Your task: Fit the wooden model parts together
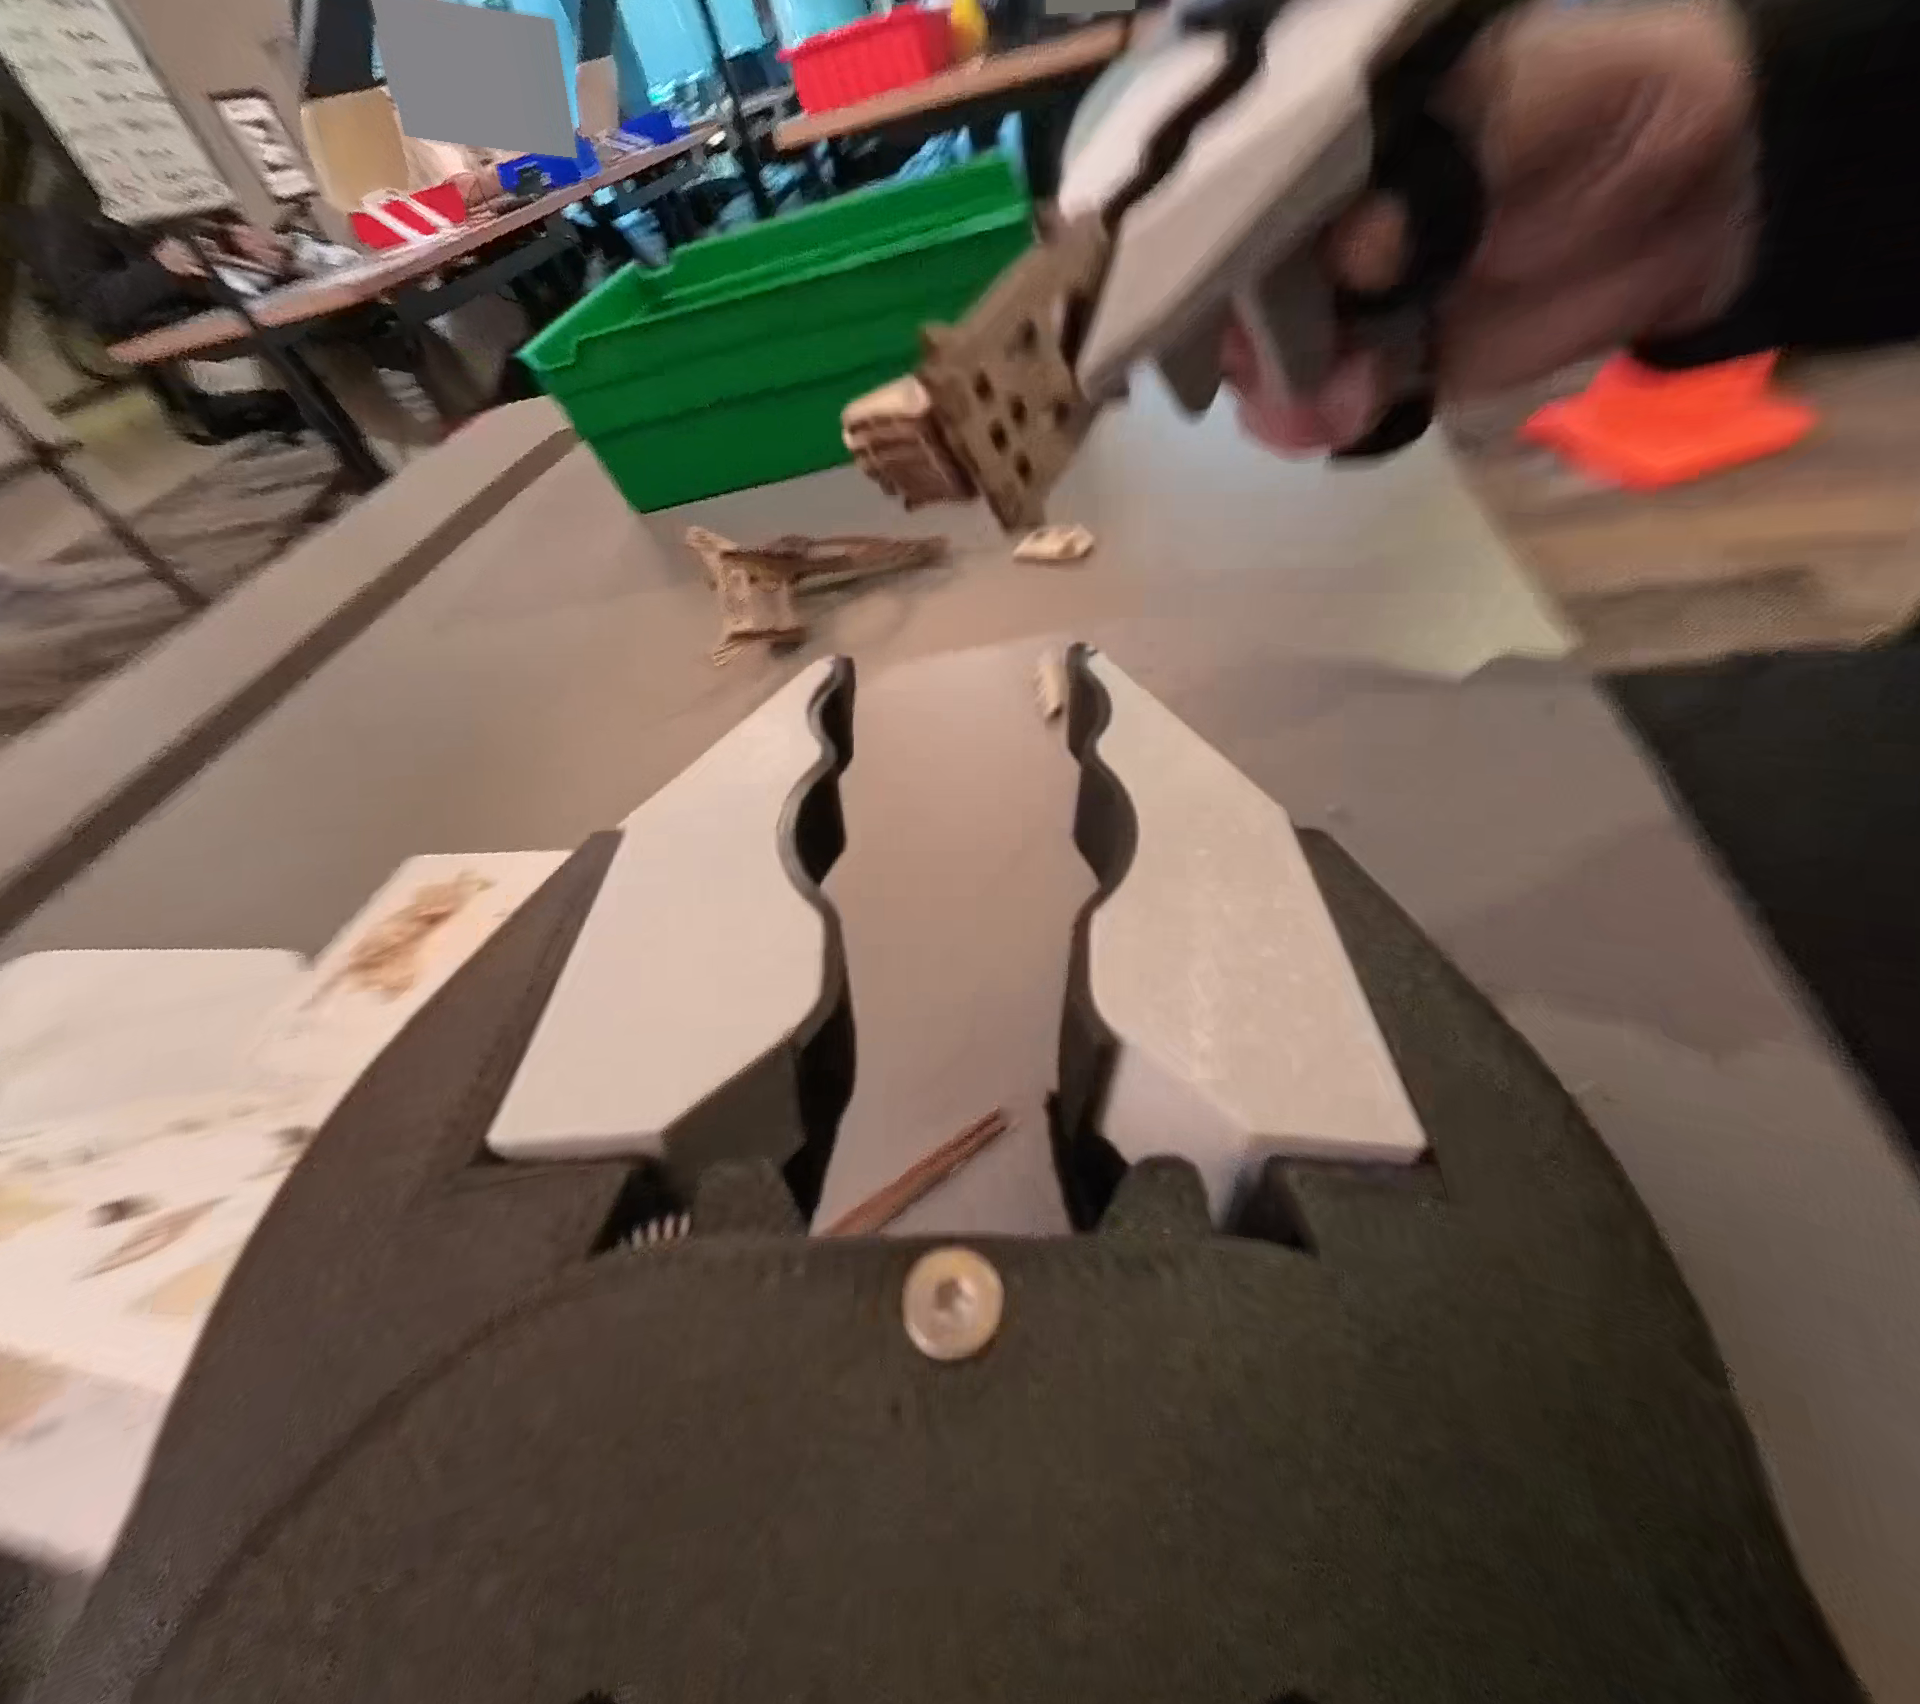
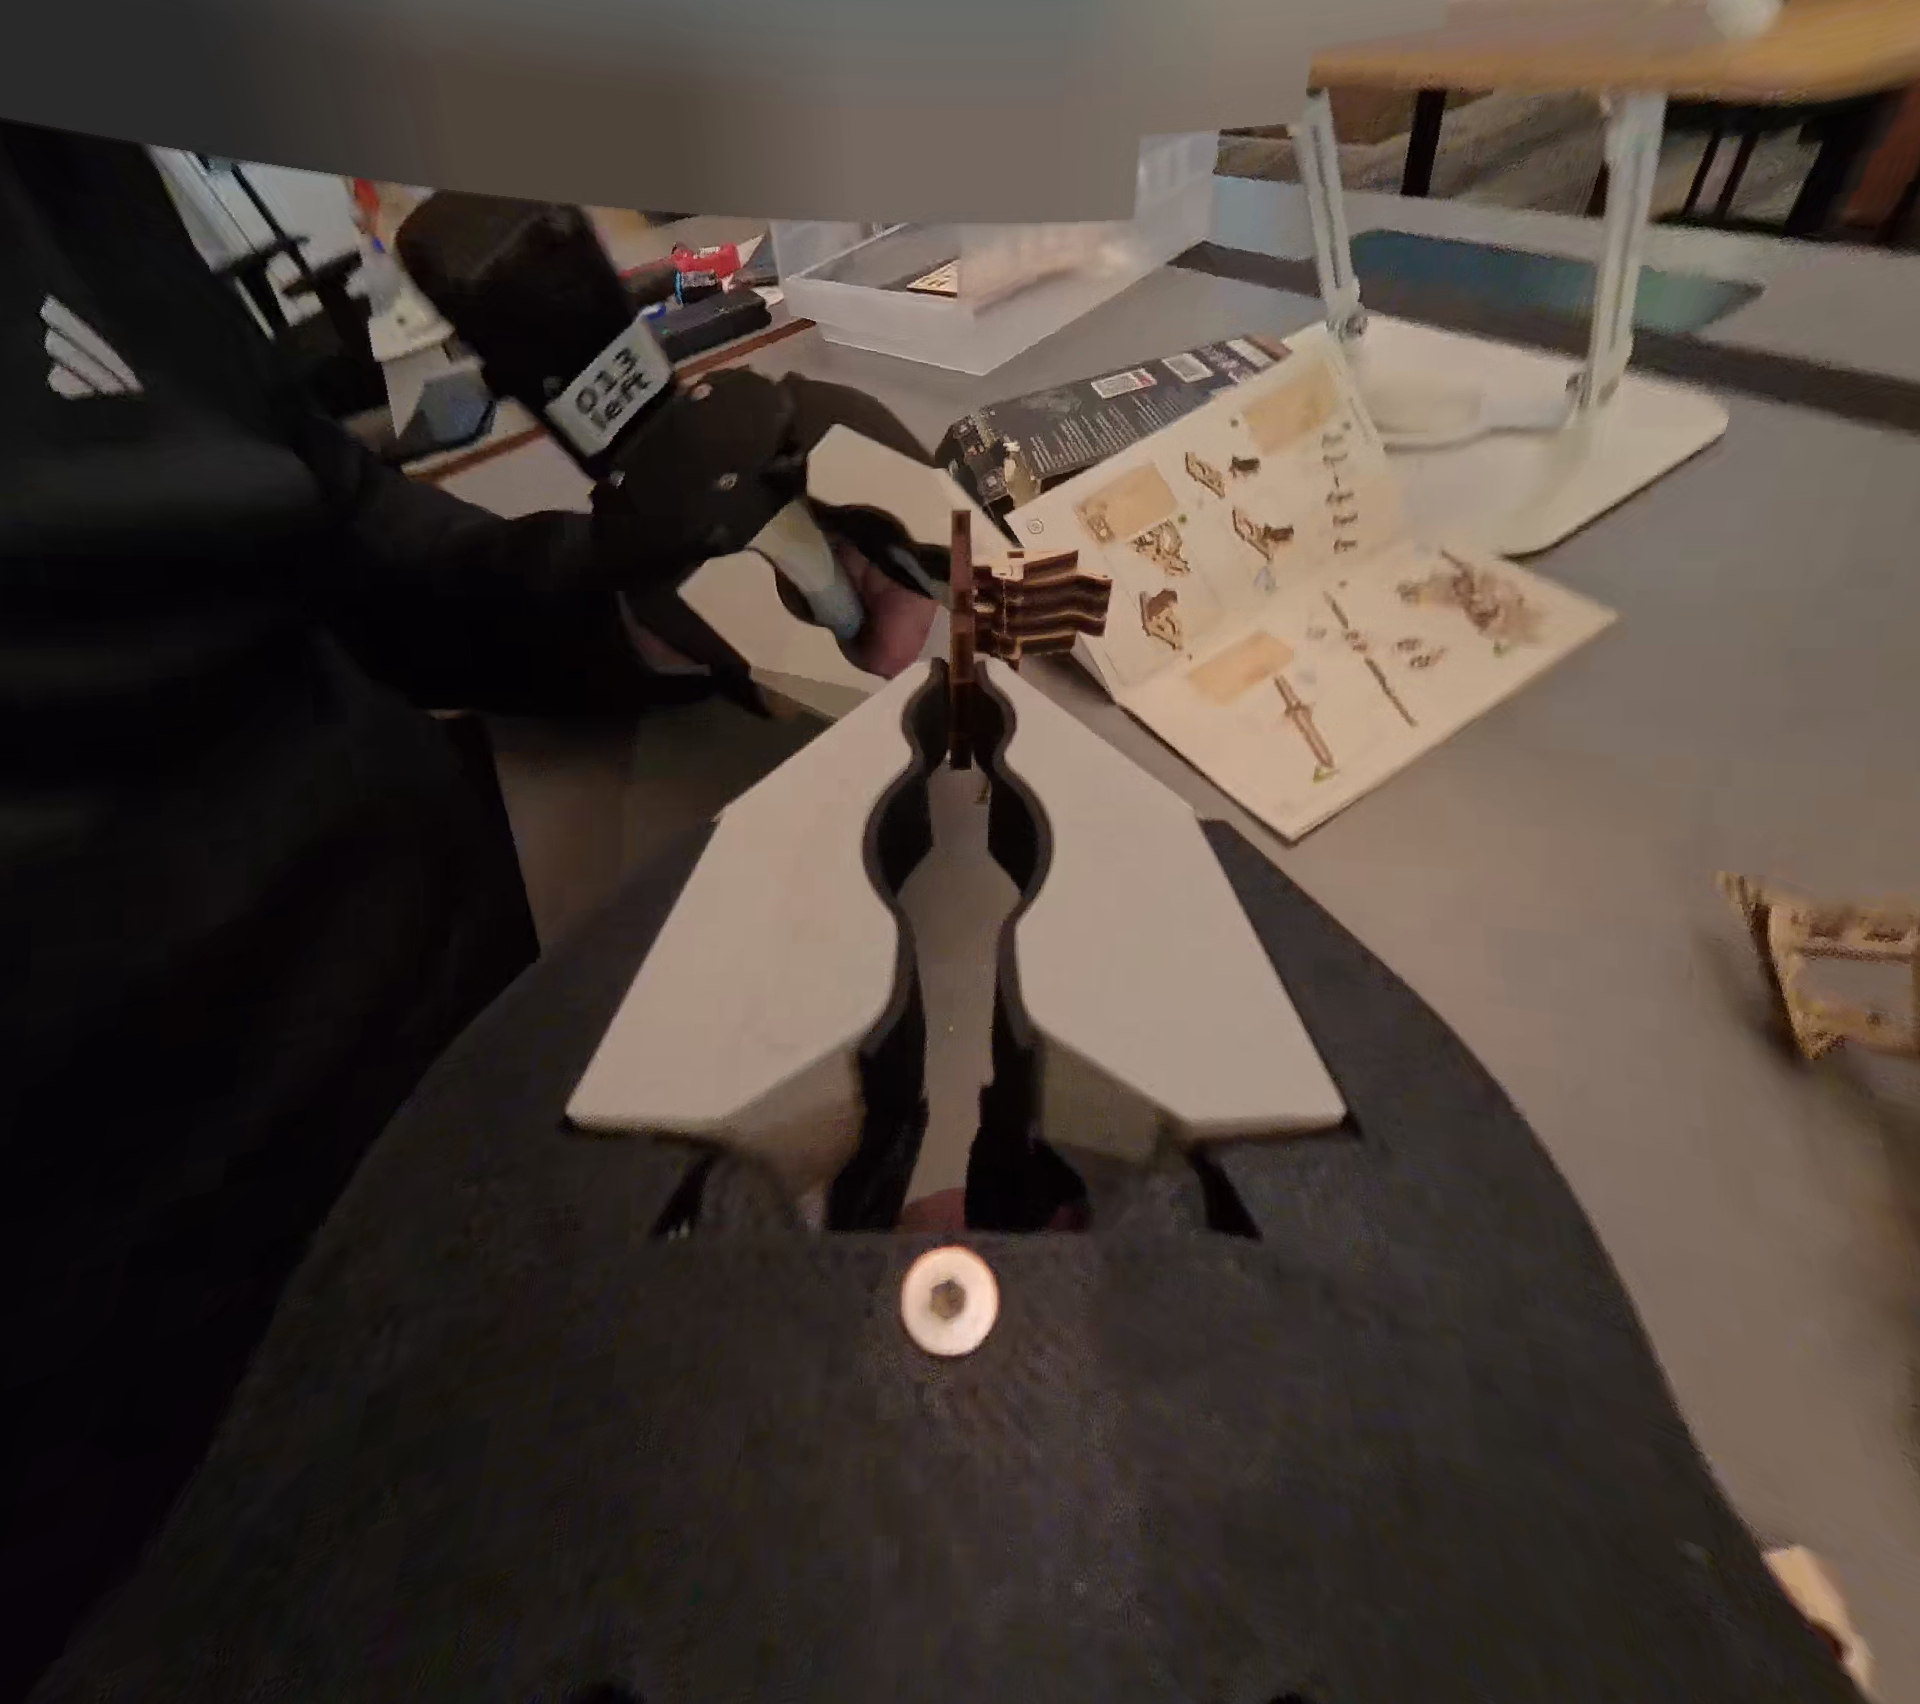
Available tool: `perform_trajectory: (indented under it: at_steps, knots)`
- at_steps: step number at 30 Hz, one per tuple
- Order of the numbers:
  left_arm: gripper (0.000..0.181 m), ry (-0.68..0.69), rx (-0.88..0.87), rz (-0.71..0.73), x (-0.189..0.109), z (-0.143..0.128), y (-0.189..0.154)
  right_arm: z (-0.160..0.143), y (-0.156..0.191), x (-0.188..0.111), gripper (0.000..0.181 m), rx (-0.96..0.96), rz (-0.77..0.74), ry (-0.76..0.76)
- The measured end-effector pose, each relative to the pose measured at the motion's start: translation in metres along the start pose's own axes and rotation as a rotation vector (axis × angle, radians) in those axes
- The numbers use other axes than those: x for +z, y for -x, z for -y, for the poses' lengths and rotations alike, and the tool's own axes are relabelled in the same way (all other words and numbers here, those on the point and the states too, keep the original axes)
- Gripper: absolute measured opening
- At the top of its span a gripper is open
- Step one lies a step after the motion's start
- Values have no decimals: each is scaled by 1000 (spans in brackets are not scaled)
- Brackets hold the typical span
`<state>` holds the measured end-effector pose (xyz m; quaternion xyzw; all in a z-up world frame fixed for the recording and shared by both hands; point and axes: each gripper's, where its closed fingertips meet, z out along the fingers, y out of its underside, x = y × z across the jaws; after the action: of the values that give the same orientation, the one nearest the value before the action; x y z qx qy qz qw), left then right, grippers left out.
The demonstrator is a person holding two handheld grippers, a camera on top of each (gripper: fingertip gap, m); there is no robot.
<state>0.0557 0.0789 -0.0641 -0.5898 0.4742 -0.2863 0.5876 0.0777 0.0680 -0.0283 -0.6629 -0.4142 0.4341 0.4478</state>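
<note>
We hold the right gripper (image 2: pixel 961 719) clamped on a perforated wooden plate (image 1: pixel 1003 407) bearing slotted ribs (image 2: pixel 1044 605), raised above the table (image 1: pixel 1299 771). Our left gripper (image 1: pixel 961 688) stands apart, empty; a wooden assembly (image 1: pixel 790 574) lies beyond.

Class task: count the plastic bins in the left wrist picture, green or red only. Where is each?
2. A green bin sits on the grey table behind the wooden parts; a red bin stands on a farther table. Others may be hidden.

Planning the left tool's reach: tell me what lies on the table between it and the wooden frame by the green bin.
Only one small pale wooden piece at the left tool's tip; otherwise bare grey table up to the wooden frame, per the left wrist view.
</note>
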Motion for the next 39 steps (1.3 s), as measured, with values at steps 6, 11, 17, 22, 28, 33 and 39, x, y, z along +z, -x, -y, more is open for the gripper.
perform_trajectory:
  at_steps: [6,11,17,22,28,33,39]
  knots:
    - [61,-178,-679,-361,-3,32,-10,3,18,6,1,-264,-22,55]
    - [57,-198,-867,-604,-8,40,-32,2,30,11,1,-404,-31,118]
    - [57,-298,-1081,-744,-13,54,-34,-6,33,16,1,-544,-73,214]
    - [31,-313,-1096,-715,-12,51,-30,-9,36,21,1,-627,-100,256]
    - [28,-318,-1057,-654,-12,48,-26,-11,32,23,4,-630,-123,268]
    - [28,-306,-938,-510,-9,43,-16,-11,23,25,30,-548,-157,259]
    - [28,-222,-752,-317,-2,31,-10,-14,11,18,36,-468,-193,290]
